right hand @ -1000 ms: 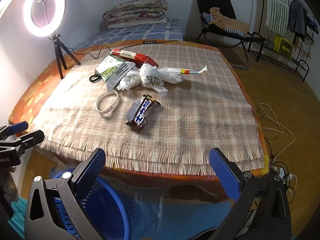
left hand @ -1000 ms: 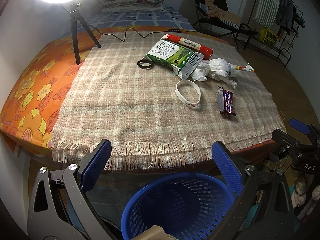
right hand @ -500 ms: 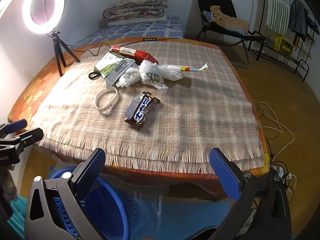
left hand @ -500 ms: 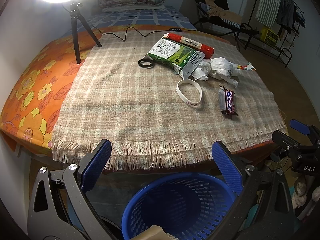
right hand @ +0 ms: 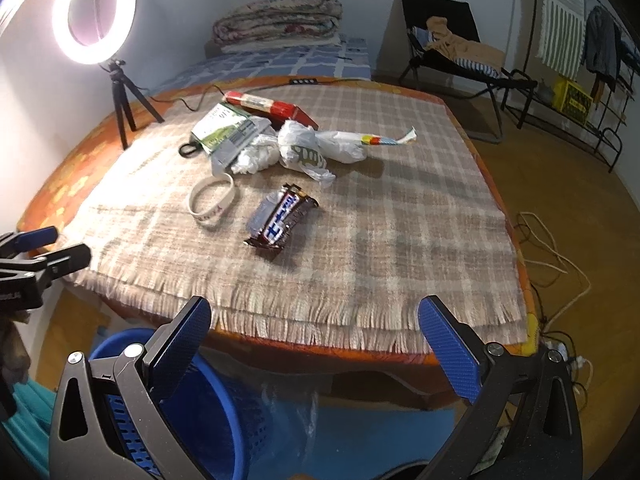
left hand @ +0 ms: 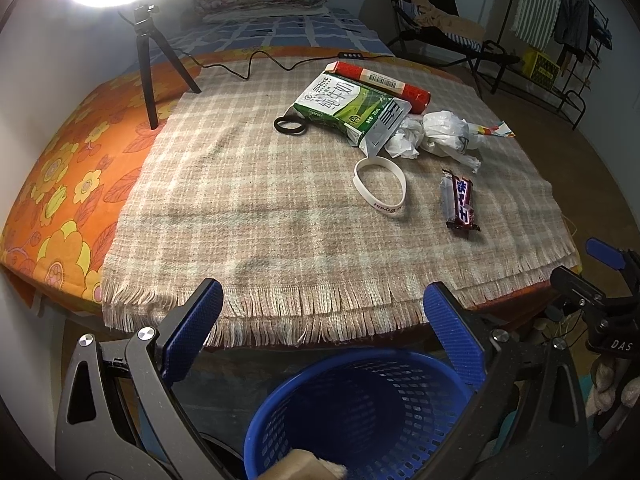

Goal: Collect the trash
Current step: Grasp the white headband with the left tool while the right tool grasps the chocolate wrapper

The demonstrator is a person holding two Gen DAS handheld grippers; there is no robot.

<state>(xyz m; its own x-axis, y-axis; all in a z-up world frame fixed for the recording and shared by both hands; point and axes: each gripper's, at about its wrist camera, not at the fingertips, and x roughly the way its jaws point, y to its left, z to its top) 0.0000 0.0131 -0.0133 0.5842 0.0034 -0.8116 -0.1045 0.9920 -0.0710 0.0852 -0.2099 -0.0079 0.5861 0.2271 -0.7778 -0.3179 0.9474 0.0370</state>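
On the plaid cloth [left hand: 248, 200] lie a green milk carton [left hand: 344, 106], a red tube-shaped package [left hand: 380, 82], crumpled white bags [left hand: 444, 132], a dark candy bar wrapper [left hand: 460, 204] and a white wristband [left hand: 380, 190]. The right wrist view shows the candy bar wrapper [right hand: 282, 220], white bags [right hand: 308, 148], carton [right hand: 224, 130] and wristband [right hand: 212, 200]. My left gripper [left hand: 324, 312] hangs open above a blue basket [left hand: 360, 412] in front of the table edge. My right gripper [right hand: 316, 332] is open too, empty, facing the table's fringe.
A ring light on a small tripod [right hand: 120, 92] stands at the table's far left, its cable [left hand: 256, 64] trailing across the back. Black scissors handles [left hand: 290, 125] lie beside the carton. A chair [right hand: 452, 56] and a clothes rack [right hand: 576, 92] stand beyond; cords [right hand: 556, 256] lie on the floor.
Both grippers have drifted slightly toward the table, so the items look a little nearer. Nothing on the cloth moved.
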